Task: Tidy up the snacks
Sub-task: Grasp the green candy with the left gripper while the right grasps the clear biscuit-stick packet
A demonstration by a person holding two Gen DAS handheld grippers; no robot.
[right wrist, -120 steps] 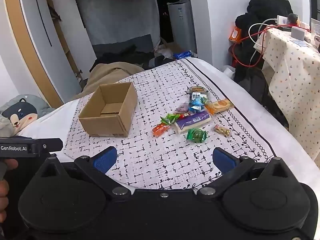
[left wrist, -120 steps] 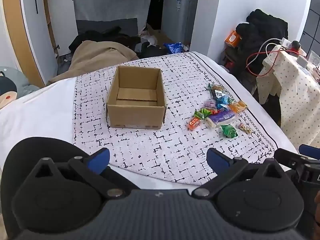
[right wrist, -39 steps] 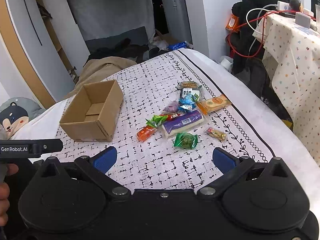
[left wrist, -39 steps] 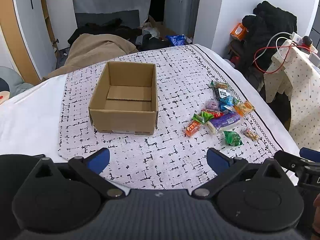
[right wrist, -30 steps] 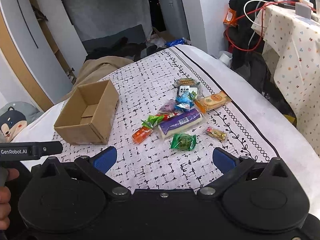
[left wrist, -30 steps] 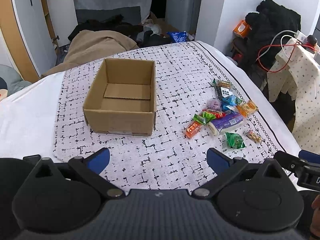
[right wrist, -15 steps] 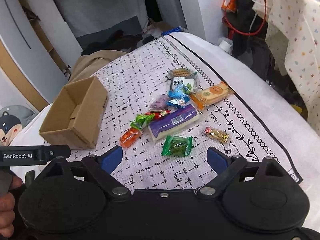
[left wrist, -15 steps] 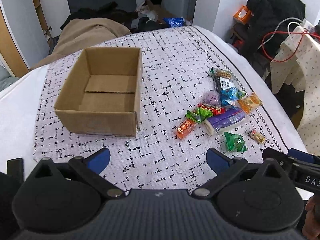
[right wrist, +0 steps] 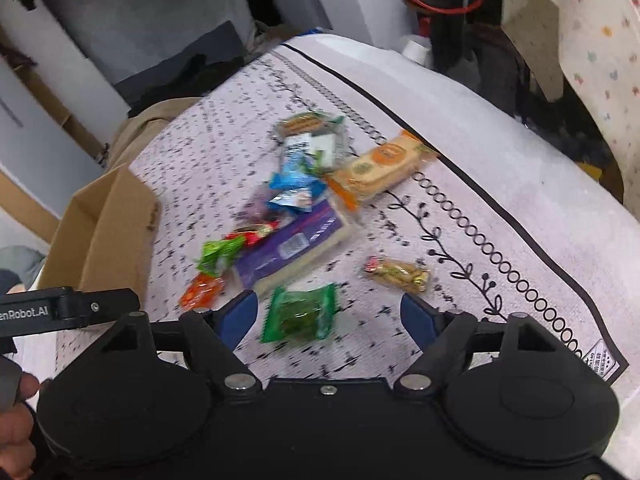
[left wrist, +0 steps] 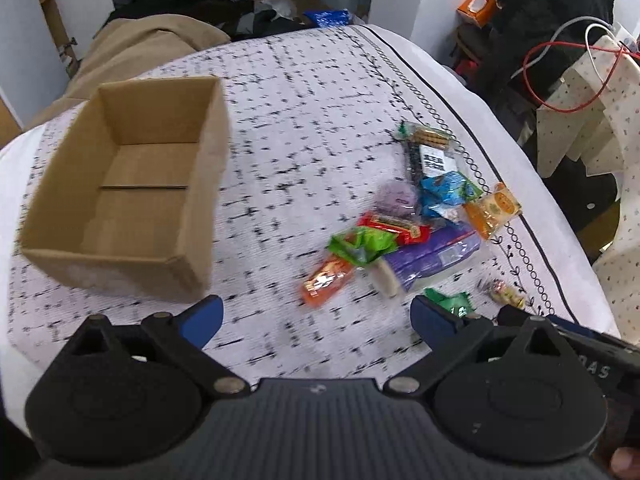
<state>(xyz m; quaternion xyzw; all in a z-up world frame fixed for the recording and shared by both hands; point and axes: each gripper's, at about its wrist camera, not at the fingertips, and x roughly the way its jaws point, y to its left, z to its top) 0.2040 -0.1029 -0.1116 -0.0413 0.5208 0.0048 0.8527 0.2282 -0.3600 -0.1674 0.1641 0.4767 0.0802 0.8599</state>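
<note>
**A:** Where are we?

**B:** Right gripper [right wrist: 330, 318] has its jaws spread wide and empty, lined up on the green crinkly foil snack packet [right wrist: 299, 314], which sits between the blue fingertips [right wrist: 239, 315]. Left gripper [left wrist: 316, 320] is also wide open and empty, hanging over bare cloth between the open brown cardboard box [left wrist: 120, 184] and the snack pile.

**A:** Surface?

**B:** A bed with a white black-flecked cloth [left wrist: 304, 120]. It's soft, so I'd press lightly.

**A:** Plan for the grasp?

**B:** I'd drop the right straight down and close across the packet's short width. It lies flat, so the tips need to skim the cloth without pinching it. The purple rectangular wrapped pack [right wrist: 292, 244] is just beyond, so I'd not overshoot.

**A:** Box?

**B:** Empty and upright, left of the pile. It's light, so I'd release from above and not touch the wall.
</note>
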